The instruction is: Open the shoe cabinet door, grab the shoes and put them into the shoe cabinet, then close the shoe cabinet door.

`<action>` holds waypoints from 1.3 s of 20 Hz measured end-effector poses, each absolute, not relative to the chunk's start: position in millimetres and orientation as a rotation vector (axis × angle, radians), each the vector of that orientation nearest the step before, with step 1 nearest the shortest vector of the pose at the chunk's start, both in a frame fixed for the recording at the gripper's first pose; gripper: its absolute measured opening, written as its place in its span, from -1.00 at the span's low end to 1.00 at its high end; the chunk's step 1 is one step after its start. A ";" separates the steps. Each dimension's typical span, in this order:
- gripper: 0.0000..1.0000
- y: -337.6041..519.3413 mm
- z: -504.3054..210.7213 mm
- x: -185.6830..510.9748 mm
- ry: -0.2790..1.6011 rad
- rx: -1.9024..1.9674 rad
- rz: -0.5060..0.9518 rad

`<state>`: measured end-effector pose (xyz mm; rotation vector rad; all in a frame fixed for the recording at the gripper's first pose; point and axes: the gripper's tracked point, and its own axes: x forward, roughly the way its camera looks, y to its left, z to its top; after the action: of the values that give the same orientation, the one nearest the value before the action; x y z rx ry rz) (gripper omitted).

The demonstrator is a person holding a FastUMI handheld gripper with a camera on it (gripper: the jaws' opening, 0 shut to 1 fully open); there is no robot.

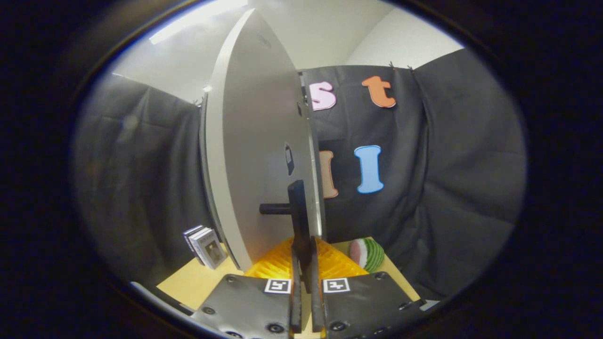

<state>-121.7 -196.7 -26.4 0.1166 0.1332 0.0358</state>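
1. Gripper [305, 282]: the two fingers stand nearly together, clamped on the lower end of the black door handle [298, 212], which runs upright between them. Both fingers appear to press its sides.
2. Handle: a vertical black bar fixed to the door by a short black post on its left side. Only the bottom of the bar sits in the grip; most of it rises above the fingertips.
3. Shoe cabinet door [256, 155]: a grey panel, seen nearly edge-on, swung well out toward the camera. Judged from this angle, the door is open or in mid-swing.
4. Beyond the fingers: a yellow ribbed object [278, 263] lies on the table [198, 282] just below the door's lower edge. A striped, melon-like ball [366, 254] sits to its right; a small stack of cards or boxes [206, 246] stands to the left of the door.
5. Shoes: cannot be identified here.
6. Risks:
   - Low purchase on the bar may let the fingers slip off its end if the pull angles downward.
   - The door's bottom edge may strike the yellow object during the swing.
   - Pulling off the hinge arc may twist the handle in the grip.
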 end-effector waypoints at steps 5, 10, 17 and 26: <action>-0.88 -218.5 -26.4 -120.1 0.129 0.096 0.037; -0.89 -240.1 -28.1 -118.4 0.132 0.095 0.021; -0.87 -241.8 -28.6 -117.3 0.127 0.073 0.042; -0.75 -256.8 -13.0 -167.6 0.047 0.040 -0.076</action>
<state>-167.6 -256.8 -13.0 0.0397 0.0474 -0.0756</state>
